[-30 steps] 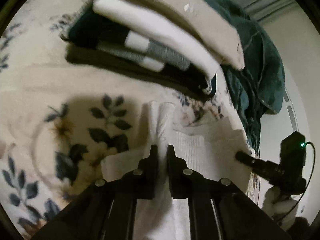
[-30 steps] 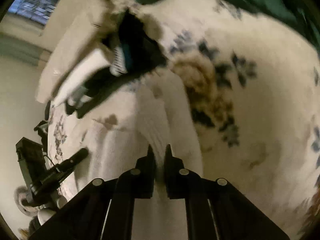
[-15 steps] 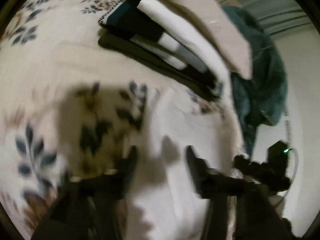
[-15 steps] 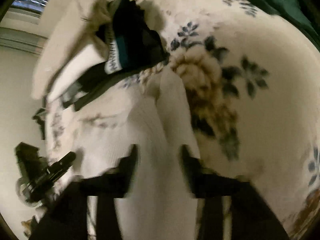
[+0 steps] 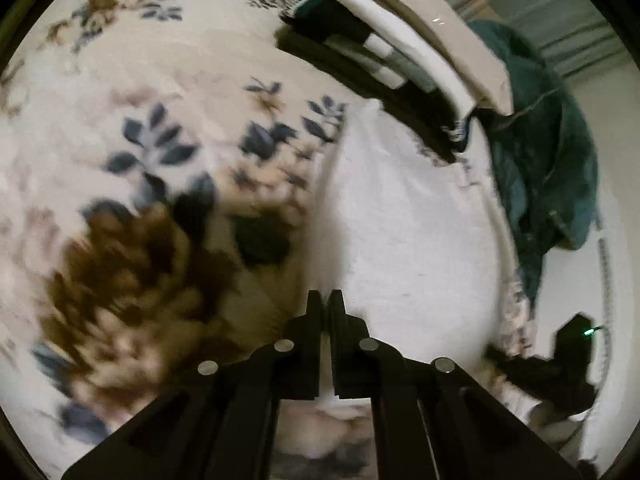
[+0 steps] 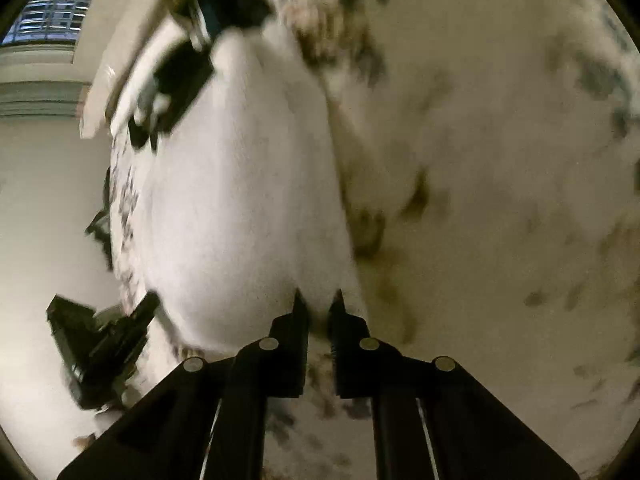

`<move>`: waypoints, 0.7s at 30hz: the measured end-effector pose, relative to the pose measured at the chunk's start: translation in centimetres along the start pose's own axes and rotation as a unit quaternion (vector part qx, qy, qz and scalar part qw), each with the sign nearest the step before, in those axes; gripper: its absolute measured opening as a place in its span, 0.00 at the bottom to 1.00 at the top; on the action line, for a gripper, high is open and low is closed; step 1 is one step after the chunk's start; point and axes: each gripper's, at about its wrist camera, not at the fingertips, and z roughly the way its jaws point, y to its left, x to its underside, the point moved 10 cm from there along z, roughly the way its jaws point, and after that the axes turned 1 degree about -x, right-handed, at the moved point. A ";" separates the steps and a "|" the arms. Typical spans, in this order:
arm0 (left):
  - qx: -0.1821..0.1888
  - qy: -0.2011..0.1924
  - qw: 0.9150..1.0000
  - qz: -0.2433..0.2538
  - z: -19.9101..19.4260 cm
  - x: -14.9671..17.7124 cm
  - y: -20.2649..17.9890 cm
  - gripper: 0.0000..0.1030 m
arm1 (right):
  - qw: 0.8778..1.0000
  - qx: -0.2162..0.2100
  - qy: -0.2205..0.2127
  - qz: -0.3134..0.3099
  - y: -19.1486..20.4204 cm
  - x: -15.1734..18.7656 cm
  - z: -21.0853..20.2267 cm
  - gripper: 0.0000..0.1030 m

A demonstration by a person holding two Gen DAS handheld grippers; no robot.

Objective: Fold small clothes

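- White garment [image 5: 400, 220], soft knit: lies flat on the bedding, stretching straight ahead of the left gripper [image 5: 326, 296] and to the right of its fingertips. In the right wrist view the same piece [image 6: 240, 180] runs ahead and to the left of the right gripper [image 6: 318, 304].
- Left gripper: black, clenched tight, with a sliver of the white garment's near edge pinched between its jaws.
- Right gripper: black, jaws closing to a narrow slit. The near hem of the white garment sits between the tips. Further back in the slit, only the patterned bedding shows.
- Floral blanket [image 5: 140, 100], cream with navy leaves and brown blooms: spreads to the left of the left gripper and under the garment. It is much blurred close in.
- Stack of folded clothes [image 5: 400, 52], in beige, white, grey and black layers: far ahead of the left gripper and to its right, just beyond the garment's far end. A small pale mark on the beige top layer is too small to read.
- Teal garment [image 5: 552, 152], crumpled: right of the stack, hanging over the bed's edge.
- Window [image 6: 52, 4], barred: far upper left of the right gripper.
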 end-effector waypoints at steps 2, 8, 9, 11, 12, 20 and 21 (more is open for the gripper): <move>0.007 0.027 1.000 0.005 0.3 0.4 0.1 0.03 | 1.000 0.011 -0.005 0.010 -0.7 -0.8 -0.2 0.07; 0.065 0.045 0.996 -0.043 -0.5 4.4 -1.0 0.65 | 0.999 -0.008 0.031 -0.002 -0.3 0.4 -0.1 0.19; 0.070 0.040 0.995 -0.057 -0.3 4.9 -0.9 0.65 | 0.999 -0.016 0.035 0.013 -0.6 1.0 -0.2 0.38; 0.064 0.044 0.993 -0.085 0.6 5.4 -0.4 0.65 | 0.998 -0.030 0.034 0.039 -1.4 1.8 -0.6 0.55; 0.055 0.044 0.992 -0.100 0.8 5.2 -0.1 0.65 | 0.997 -0.039 0.033 0.054 -1.9 1.9 -0.8 0.55; 0.046 -0.024 0.998 -0.039 2.0 -6.5 -3.2 0.65 | 0.997 -0.065 -0.029 0.034 1.0 -7.8 -1.0 0.55; 0.032 -0.022 0.999 -0.024 3.1 -7.8 -3.4 0.65 | 0.997 -0.062 -0.032 0.024 1.8 -9.2 -0.7 0.55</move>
